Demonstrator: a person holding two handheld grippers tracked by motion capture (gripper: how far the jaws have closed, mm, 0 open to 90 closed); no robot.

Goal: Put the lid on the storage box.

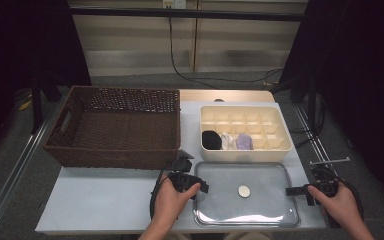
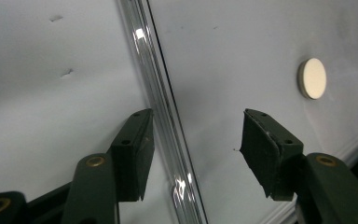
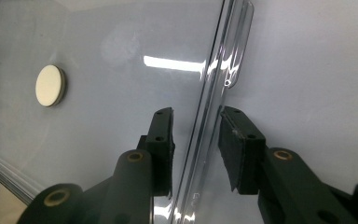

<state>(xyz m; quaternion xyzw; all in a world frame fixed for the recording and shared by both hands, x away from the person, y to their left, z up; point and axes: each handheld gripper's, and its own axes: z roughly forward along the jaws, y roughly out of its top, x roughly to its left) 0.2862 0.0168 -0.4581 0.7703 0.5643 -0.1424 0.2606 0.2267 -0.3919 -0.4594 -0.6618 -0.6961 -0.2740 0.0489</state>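
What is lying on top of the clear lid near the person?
One small cream round disc lies on the clear lid; through the lid the white table shows. Both grippers straddle its side rims.

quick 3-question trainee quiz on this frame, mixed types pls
1. True or false: the left tool has an edge of the clear lid between its open jaws.
2. The round disc sits: A) in the wicker basket B) on the clear lid C) in the divided box
3. Which edge does the right tool straddle?

Key: 1 true; 2 B; 3 the lid's right edge, jaws not yet closed.
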